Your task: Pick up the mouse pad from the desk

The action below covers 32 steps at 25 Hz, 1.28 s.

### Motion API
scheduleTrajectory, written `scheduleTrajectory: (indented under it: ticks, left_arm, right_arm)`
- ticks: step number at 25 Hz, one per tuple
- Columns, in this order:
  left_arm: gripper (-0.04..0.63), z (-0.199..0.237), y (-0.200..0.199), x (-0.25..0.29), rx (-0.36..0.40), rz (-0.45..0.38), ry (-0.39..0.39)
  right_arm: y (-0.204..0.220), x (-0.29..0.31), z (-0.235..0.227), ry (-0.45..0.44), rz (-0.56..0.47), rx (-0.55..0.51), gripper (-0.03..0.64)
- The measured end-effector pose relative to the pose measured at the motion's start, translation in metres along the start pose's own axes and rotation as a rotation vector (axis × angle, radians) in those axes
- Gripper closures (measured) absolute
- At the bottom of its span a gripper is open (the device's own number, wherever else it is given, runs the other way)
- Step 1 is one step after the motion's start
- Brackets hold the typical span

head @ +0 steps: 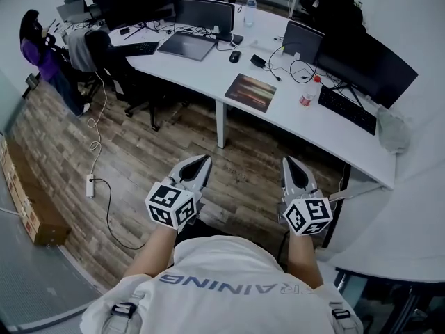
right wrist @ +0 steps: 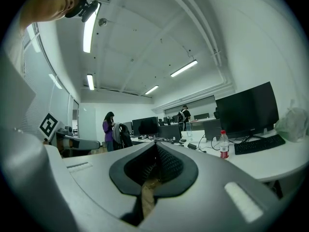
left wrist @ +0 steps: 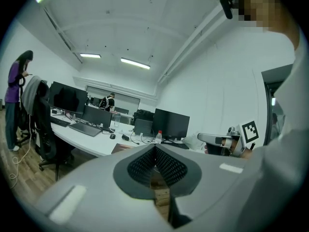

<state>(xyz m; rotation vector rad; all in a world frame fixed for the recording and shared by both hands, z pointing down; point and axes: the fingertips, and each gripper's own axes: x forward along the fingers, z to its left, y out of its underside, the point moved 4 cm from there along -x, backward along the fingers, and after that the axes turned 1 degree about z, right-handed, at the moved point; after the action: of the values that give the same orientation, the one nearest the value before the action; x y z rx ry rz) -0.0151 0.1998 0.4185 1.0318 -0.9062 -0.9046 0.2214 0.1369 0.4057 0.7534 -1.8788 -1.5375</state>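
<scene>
Mouse pad [head: 250, 92] lies flat on the white counter [head: 327, 134], well ahead of both claws and roughly between the lines they point along, touched by neither. Left claw [head: 201, 161] hangs over the wooden floor [head: 139, 158] with its jaws pressed together and nothing between them; right claw [head: 289, 162], beside it, is likewise closed and empty. Ahead of the right claw, just right of the pad, a red-capped bottle [head: 306, 92] stands upright; its contents cannot be made out. A clear bottle [head: 250, 10] stands farther off at the counter's back, beyond a mouse [head: 235, 56]. Far out to the left claw's left, a cardboard box [head: 28, 211] rests on the floor, its inside hidden.
</scene>
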Motion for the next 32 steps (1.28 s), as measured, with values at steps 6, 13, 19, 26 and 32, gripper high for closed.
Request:
scheduleTrajectory:
  ticks: [6, 13, 19, 26, 32]
  left_arm:
    - [0.595, 0.052, -0.018, 0.007, -0.025, -0.003, 0.051]
    - [0.595, 0.139, -0.031, -0.002, -0.07, 0.003, 0.065]
    - [0.595, 0.185, -0.043, -0.004, -0.056, -0.009, 0.066]
    - [0.595, 0.209, -0.047, 0.016, -0.062, -0.005, 0.065]
    - [0.595, 0.213, -0.063, 0.07, -0.025, 0.006, 0.069]
  right_arm:
    - [-0.006, 0.048, 0.019, 0.026, 0.029, -0.02, 0.604]
    - [-0.019, 0.111, 0.05, 0.086, 0.067, -0.034, 0.604]
    - [-0.004, 0.15, 0.08, 0.083, 0.132, -0.035, 0.604]
    - [0.006, 0.184, 0.072, 0.079, 0.149, -0.015, 0.604]
    - [0.004, 0.215, 0.029, 0.09, 0.13, 0.013, 0.604]
